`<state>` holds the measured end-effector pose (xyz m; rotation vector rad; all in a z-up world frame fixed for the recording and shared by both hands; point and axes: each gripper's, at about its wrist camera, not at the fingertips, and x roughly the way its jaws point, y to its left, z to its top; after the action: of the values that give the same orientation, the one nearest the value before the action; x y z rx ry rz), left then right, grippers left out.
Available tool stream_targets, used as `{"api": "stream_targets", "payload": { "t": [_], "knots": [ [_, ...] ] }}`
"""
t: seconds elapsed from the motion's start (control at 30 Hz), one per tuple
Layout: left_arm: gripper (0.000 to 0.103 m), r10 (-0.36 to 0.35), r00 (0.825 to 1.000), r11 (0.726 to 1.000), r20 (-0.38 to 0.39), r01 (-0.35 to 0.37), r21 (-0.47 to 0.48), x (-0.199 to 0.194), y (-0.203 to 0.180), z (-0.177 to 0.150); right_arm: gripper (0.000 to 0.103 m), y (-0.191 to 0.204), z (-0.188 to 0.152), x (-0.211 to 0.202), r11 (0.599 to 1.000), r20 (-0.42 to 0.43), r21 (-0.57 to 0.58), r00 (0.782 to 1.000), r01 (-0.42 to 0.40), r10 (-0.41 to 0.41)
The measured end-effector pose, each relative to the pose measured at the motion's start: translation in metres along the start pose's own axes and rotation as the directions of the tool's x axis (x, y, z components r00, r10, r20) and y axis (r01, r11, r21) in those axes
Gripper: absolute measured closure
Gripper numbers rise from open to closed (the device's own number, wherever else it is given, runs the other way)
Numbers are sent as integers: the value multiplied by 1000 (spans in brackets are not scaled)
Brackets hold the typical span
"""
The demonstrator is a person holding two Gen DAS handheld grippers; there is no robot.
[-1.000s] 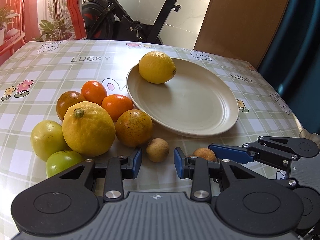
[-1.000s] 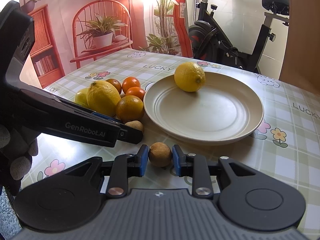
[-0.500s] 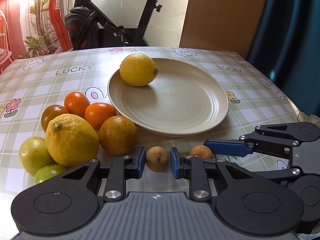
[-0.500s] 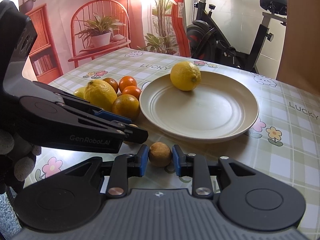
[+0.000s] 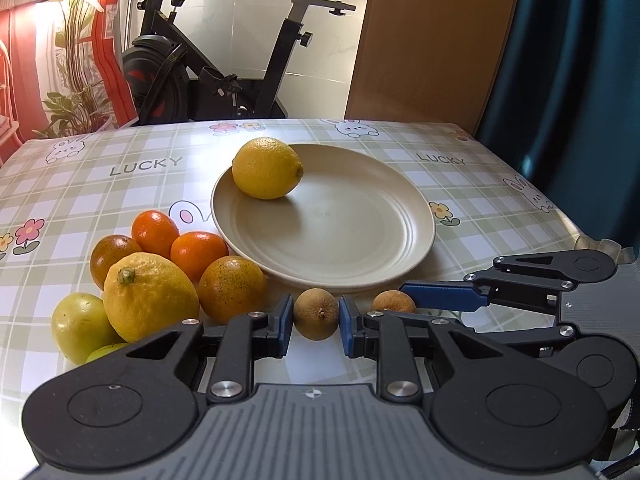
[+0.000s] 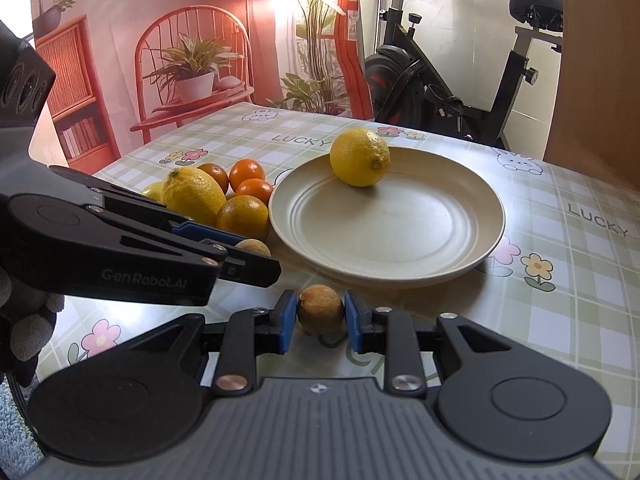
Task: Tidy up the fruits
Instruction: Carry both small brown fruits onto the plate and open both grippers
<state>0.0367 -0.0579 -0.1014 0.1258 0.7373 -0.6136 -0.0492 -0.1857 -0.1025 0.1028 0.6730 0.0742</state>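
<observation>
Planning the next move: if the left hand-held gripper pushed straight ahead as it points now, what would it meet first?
Probably the near rim of the plate, just beyond the small brown fruit that the left hand-held gripper grips; depth is uncertain.

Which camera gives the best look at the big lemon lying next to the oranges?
The left wrist view: the big lemon sits close and whole, its green stem end showing, beside the oranges. In the right wrist view that lemon is farther off, and the left gripper hides its lower edge.
</observation>
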Motion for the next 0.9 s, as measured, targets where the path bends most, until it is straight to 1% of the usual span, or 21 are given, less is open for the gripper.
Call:
{"api": "stream_targets", "payload": {
  "t": [0.17,0.33,0.43,0.6,0.77,0.9],
  "knots": [
    [77,-3,999,1000,37,3,2,-6,2,16,75,-2,5,-9,1000,33,-6,999,5,-4],
    [77,-13,999,1000,47,13,2,5,0,32,75,-9,13,-11,999,59,-19,998,28,-27],
    [77,-26,999,1000,33,26,2,18,-3,37,75,-17,18,-10,999,67,-11,997,42,-41],
    [77,-44,999,999,-9,44,-24,41,-6,41,75,-33,25,-2,996,72,-23,994,80,-79],
    [77,-39,999,999,-36,38,-12,54,-10,41,75,-43,25,12,994,37,-35,994,100,-99],
    [77,-23,999,1000,-46,22,-14,59,-9,41,75,-46,23,16,994,29,-27,994,108,-107]
  ]
}}
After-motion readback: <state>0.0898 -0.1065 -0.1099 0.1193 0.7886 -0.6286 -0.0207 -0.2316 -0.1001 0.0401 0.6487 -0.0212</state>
